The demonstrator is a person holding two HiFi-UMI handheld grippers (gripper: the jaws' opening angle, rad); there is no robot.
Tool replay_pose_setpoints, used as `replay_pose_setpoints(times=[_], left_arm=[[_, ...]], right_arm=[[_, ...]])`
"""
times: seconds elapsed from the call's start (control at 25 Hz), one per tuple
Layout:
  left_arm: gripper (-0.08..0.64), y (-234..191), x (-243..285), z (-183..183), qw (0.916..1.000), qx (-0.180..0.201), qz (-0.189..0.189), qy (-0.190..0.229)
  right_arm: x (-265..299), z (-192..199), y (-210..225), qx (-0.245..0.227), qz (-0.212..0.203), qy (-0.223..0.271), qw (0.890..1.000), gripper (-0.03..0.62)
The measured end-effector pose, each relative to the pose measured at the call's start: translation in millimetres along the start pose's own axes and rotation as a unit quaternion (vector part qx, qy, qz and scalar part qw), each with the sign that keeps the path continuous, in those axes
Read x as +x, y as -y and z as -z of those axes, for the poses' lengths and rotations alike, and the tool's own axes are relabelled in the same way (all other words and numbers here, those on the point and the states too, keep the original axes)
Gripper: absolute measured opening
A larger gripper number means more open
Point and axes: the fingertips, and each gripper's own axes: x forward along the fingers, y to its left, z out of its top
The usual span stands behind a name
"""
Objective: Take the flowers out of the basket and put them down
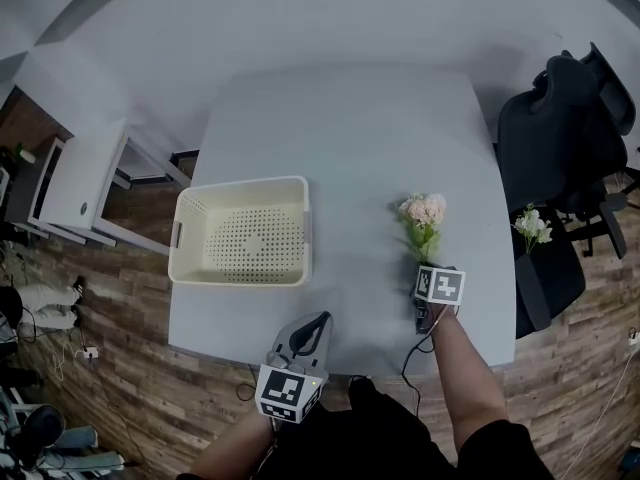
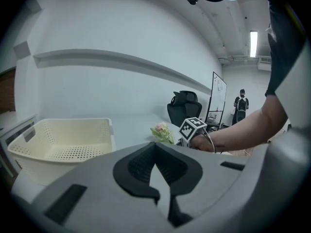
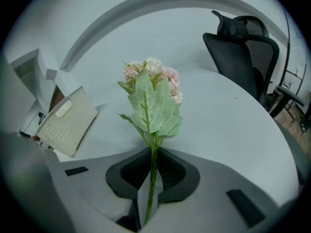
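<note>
Two flower bunches (image 1: 423, 211) (image 1: 532, 226) — one basket (image 1: 240, 182)

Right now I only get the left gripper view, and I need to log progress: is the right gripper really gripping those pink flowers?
Observer: Yes. The right gripper view shows the right gripper shut on the stem of the pink flowers.
Operator: Is anything lying in the basket?
Observer: No. From the head view the basket is empty.
Operator: Any other flowers around?
Observer: A white bunch stands past the right edge of the table, near the black chair.
</note>
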Motion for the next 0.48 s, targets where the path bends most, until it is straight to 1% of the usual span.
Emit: replay_pose_setpoints(times=[0.16,0.32,0.44,0.48], left_arm=[[0.006,-1.1,-4.0,-0.2,1.0,-0.001,-0.004,0.0],[0.006,-2.3,-9.5,-0.3,1.0,-0.001,-0.007,0.002],[0.006,-2.4,-14.0,-0.2,1.0,0.001,-0.009,0.004],[0.006,-2.7,-16.0,0.1,0.9999,0.002,-0.009,0.005]], right_arm=[[3.3,1.0,0.4,-0.001,0.005,-0.002,1.0,0.049],[3.9,1.1,-4.1,-0.004,-0.003,-0.001,1.0,0.051],[1.4,-0.5,-5.4,-0.002,-0.004,0.006,1.0,0.064],[0.2,-0.7,-6.1,-0.002,-0.005,0.009,1.0,0.077]])
